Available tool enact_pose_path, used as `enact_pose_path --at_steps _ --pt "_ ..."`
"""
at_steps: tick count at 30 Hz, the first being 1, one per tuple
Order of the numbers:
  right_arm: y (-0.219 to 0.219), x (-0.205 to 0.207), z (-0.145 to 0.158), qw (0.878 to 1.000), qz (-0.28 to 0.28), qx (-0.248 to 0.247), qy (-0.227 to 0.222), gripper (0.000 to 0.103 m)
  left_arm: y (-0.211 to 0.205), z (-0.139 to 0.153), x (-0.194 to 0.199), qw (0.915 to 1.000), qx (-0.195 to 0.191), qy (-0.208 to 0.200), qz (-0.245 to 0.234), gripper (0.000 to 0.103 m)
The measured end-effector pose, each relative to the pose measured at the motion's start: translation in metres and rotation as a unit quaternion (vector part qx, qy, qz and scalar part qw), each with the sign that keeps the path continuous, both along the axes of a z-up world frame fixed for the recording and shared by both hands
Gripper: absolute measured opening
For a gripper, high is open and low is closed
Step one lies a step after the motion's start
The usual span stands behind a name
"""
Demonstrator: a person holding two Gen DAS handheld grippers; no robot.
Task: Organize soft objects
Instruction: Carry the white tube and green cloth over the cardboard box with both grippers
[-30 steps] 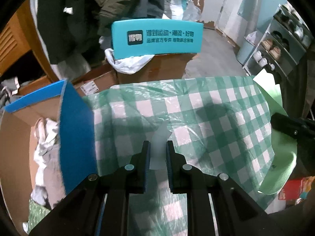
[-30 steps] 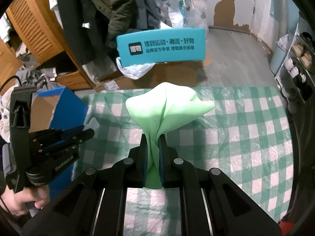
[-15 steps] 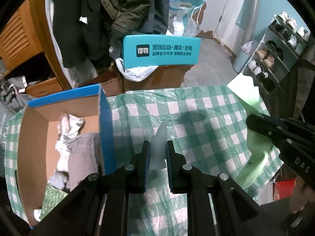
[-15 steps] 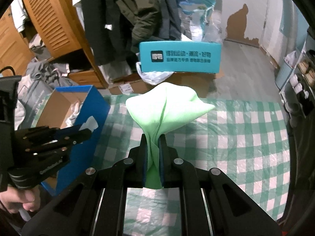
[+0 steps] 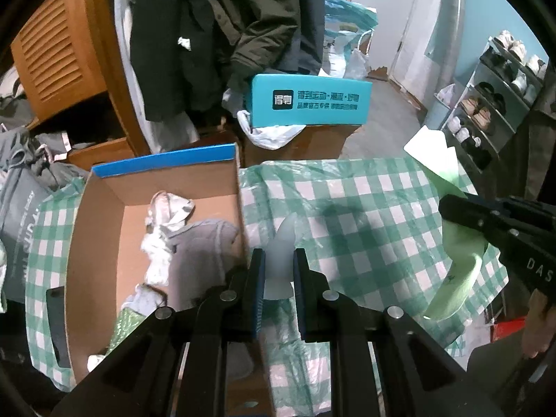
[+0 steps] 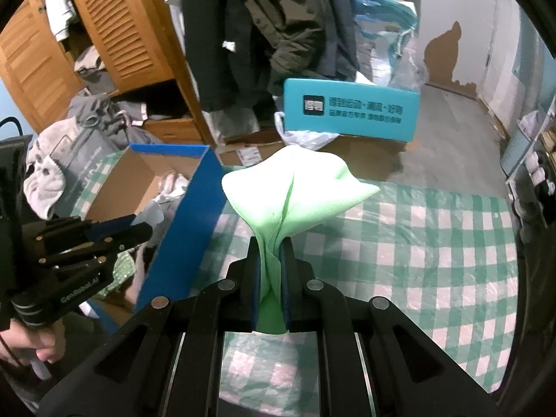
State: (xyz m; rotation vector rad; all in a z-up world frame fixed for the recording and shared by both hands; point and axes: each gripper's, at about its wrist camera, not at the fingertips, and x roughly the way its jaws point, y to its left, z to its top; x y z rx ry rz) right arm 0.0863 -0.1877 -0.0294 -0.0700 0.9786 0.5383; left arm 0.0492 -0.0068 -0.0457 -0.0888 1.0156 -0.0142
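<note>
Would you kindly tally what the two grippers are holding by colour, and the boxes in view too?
Green cloth: 1, in the right gripper
Pale translucent piece: 1, in the left gripper
Blue-edged cardboard box: 1
Teal box: 1
Total: 4

dim indoor light, soft shadows (fisheye bending, black vignette corners).

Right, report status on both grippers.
Left gripper shut on pale cloth. Right gripper shut on green cloth. Box open, nothing blocking.

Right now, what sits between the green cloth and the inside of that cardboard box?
In the right wrist view, only the box's blue side wall stands between it and the green cloth.
</note>
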Motion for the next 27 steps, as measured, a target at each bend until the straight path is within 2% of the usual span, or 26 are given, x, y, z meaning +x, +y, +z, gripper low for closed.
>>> enact_pose_path --at_steps 4,14,27 --pt "0.011 -0.005 0.002 1.0 0.011 0.0 -0.001 0.009 0.013 0.002 -0.01 0.9999 0.008 -0.008 0.007 0.015" --pt "0.05 -0.012 0.002 0.999 0.044 0.003 0.002 0.009 0.049 -0.004 -0.026 0.9994 -0.003 -0.004 0.034 0.016" --pt "0.123 -0.025 -0.007 0.995 0.101 -0.009 0.013 0.009 0.099 -0.016 -0.051 0.9969 -0.019 0.006 0.076 0.016"
